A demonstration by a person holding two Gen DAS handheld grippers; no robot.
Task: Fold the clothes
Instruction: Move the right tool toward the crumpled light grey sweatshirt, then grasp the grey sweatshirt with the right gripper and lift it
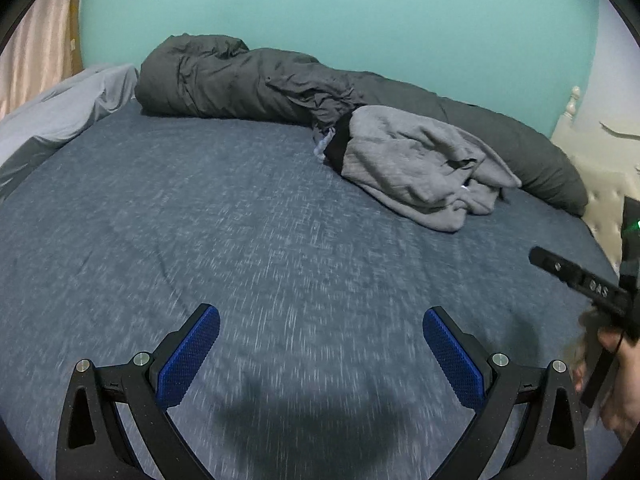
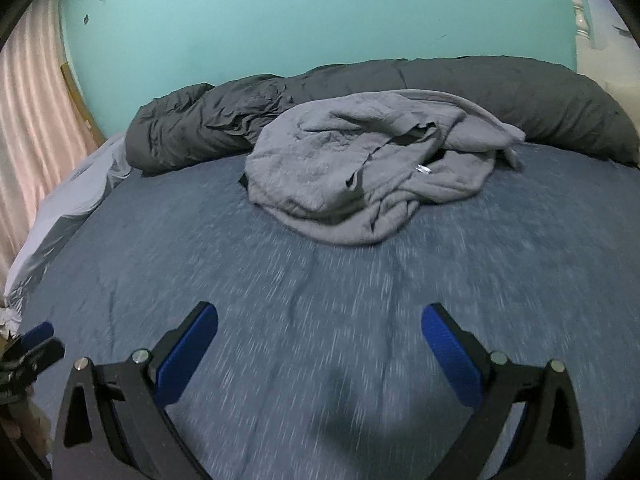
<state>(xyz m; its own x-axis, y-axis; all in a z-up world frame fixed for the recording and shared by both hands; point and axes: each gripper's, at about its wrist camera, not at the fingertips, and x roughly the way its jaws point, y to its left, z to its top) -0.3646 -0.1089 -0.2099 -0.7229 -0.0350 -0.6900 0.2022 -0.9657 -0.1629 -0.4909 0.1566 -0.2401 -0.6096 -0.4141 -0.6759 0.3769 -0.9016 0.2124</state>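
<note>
Grey sweatshirt (image 2: 360, 176) lies crumpled in a loose heap on a blue heathered bedsheet (image 2: 320, 300), toward the far side of the bed, resting against a long dark grey rolled duvet (image 2: 500, 96) that runs along a teal wall (image 2: 320, 12). Left gripper (image 1: 321, 330) hovers over bare sheet, its blue-padded fingers spread wide and holding nothing. Right gripper (image 2: 319, 326) is likewise spread and empty, pointed at the sweatshirt from well short of it. A pale curtain (image 2: 36, 120) hangs at the left
</note>
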